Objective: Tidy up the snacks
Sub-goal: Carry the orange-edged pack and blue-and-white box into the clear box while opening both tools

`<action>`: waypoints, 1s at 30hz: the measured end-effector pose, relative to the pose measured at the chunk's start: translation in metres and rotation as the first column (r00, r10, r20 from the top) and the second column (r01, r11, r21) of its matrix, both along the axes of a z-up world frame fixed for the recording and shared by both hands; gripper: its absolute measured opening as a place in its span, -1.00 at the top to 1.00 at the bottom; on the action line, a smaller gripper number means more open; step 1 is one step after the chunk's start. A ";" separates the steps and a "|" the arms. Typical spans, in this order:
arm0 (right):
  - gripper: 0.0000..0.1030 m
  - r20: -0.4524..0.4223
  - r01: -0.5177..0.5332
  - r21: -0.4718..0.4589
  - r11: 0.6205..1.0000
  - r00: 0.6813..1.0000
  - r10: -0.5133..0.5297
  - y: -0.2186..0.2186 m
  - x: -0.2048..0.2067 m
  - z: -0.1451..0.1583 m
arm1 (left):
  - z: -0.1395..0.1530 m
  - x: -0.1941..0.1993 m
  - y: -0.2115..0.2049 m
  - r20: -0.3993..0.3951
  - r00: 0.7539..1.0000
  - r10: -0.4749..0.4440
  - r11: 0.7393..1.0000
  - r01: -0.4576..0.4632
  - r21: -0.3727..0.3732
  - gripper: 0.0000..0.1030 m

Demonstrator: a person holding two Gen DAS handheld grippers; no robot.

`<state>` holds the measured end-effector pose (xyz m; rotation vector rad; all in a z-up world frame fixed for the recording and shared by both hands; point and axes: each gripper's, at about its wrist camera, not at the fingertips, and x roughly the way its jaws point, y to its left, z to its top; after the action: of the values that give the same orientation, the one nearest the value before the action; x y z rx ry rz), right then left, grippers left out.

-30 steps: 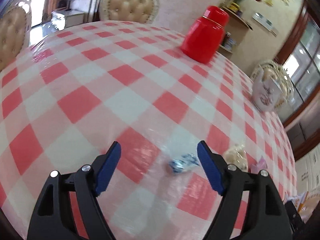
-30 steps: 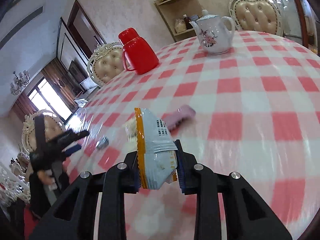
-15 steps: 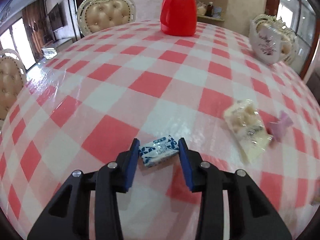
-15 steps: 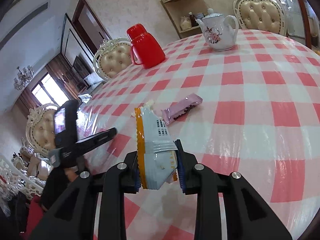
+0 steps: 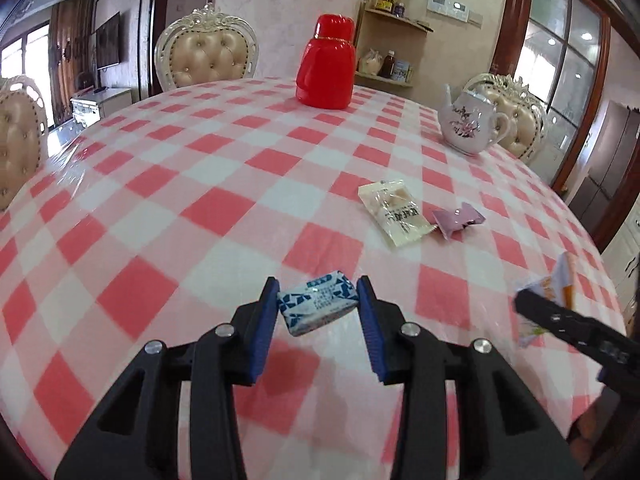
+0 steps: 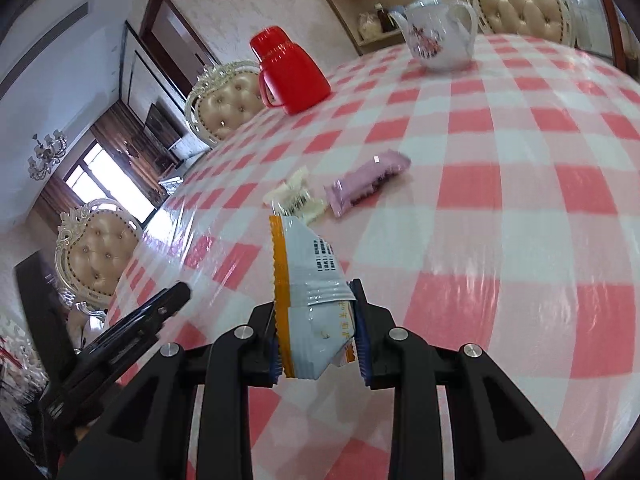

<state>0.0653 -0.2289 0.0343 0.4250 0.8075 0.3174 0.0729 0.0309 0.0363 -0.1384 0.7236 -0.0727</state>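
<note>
My left gripper (image 5: 318,300) is shut on a small blue-and-white candy (image 5: 318,307) and holds it just above the checked tablecloth (image 5: 200,184). My right gripper (image 6: 316,320) is shut on a grey-and-orange snack packet (image 6: 310,292), upright between the pads; it also shows at the right edge of the left wrist view (image 5: 554,286). A cream snack packet (image 5: 394,212) and a purple wrapped bar (image 5: 456,220) lie side by side on the cloth ahead; they also show in the right wrist view, the cream packet (image 6: 298,198) and the purple bar (image 6: 366,182).
A red thermos jug (image 5: 326,68) and a white flowered teapot (image 5: 470,128) stand at the far side of the round table. Cream tufted chairs (image 5: 206,56) ring the table. A wall shelf (image 5: 394,52) with jars is behind.
The left gripper closed on the blue-and-white candy and lifted it off the cloth. The right gripper kept hold of its packet and shifted slightly.
</note>
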 end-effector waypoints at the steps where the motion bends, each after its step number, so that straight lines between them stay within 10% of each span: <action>1: 0.45 -0.009 0.001 0.003 1.000 1.000 -0.001 0.000 -0.002 -0.003 | 0.001 -0.007 0.001 0.007 1.000 0.006 1.000 -0.006 -0.011 0.23; 20: 0.45 0.008 -0.004 0.119 0.993 1.000 0.003 0.010 -0.100 -0.006 | 0.015 -0.113 0.000 0.095 0.995 -0.001 0.996 0.010 -0.090 0.23; 30: 0.45 0.020 -0.037 0.139 0.990 0.999 0.034 0.022 -0.145 -0.003 | 0.027 -0.170 0.000 0.108 0.994 -0.013 1.000 0.013 0.005 0.23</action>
<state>-0.0794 -0.2066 0.0312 0.5387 0.7787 0.4120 -0.0975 0.0311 0.0630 -0.1251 0.6167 -0.0902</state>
